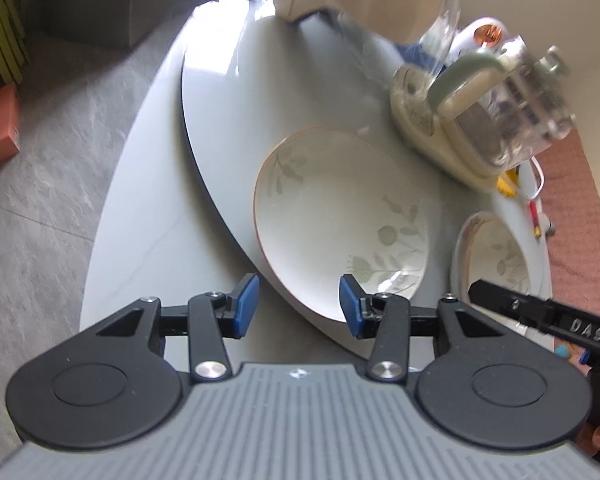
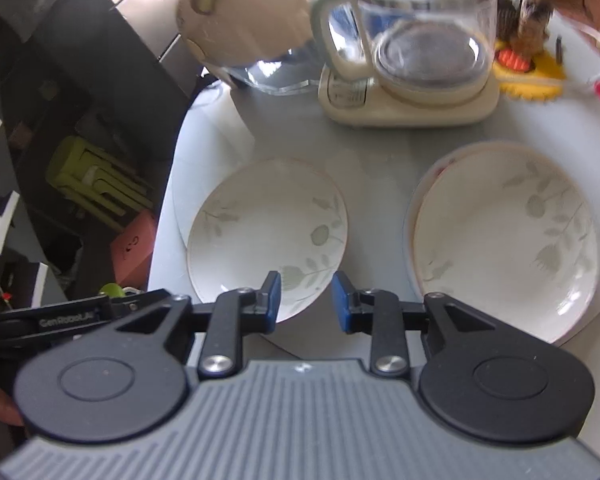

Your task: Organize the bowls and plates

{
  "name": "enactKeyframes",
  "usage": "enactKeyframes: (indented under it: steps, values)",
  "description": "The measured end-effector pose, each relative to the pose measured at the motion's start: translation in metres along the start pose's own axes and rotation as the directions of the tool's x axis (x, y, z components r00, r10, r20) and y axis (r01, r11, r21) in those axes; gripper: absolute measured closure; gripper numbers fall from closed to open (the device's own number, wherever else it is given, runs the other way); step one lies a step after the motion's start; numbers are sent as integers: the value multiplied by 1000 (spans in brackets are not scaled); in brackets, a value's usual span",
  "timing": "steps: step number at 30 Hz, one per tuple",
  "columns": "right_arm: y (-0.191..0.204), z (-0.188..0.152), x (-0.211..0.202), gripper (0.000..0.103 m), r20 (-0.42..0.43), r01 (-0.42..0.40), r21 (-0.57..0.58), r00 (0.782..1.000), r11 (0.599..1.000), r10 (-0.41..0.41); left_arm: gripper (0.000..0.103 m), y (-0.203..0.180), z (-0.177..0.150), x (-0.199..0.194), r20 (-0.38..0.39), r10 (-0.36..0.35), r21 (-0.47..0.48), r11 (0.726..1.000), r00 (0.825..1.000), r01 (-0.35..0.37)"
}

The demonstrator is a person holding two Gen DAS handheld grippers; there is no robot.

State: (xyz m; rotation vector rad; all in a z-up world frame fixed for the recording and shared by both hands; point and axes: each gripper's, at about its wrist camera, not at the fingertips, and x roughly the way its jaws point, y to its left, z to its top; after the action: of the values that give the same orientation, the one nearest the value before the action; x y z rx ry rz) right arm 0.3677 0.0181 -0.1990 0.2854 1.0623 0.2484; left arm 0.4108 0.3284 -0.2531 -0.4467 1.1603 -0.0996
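Note:
A white plate with green leaf print (image 1: 340,220) lies on the grey turntable (image 1: 228,92); it also shows in the right wrist view (image 2: 268,236). A second leaf-print plate (image 2: 504,240) lies to its right on top of another dish, and it shows at the right edge of the left wrist view (image 1: 496,256). My left gripper (image 1: 299,306) is open and empty just in front of the first plate's near rim. My right gripper (image 2: 305,300) is open and empty, between the two plates at their near edges.
A glass kettle on a cream base (image 2: 416,64) and a cream appliance (image 2: 244,12) stand behind the plates. A yellow item (image 2: 528,76) lies at the back right. The table edge (image 1: 112,248) drops to the floor on the left, with green stools (image 2: 96,180) below.

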Motion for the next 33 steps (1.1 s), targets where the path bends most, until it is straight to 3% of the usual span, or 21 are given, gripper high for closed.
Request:
enactKeyframes:
  steps: [6,13,17,20,25,33]
  values:
    - [-2,5,30,71,-26,50,13,998,999,-49,53,18,21,28,-20,0,-4,1000,1000,0]
    - [-11,13,60,71,-85,81,83,994,993,-74,54,24,49,52,-7,-13,21,1000,1000,13]
    - [-10,16,70,71,-80,92,66,993,994,-86,54,23,60,62,21,-23,44,999,1000,22]
    - [-12,16,77,73,-95,93,84,992,992,-85,58,22,64,71,21,-28,50,998,999,27]
    - [-13,16,85,76,-100,98,75,991,992,-90,73,22,64,83,-10,-33,64,997,999,33]
    - [-20,19,93,83,-111,91,95,991,991,-81,81,26,68,94,-23,-38,55,998,999,40]
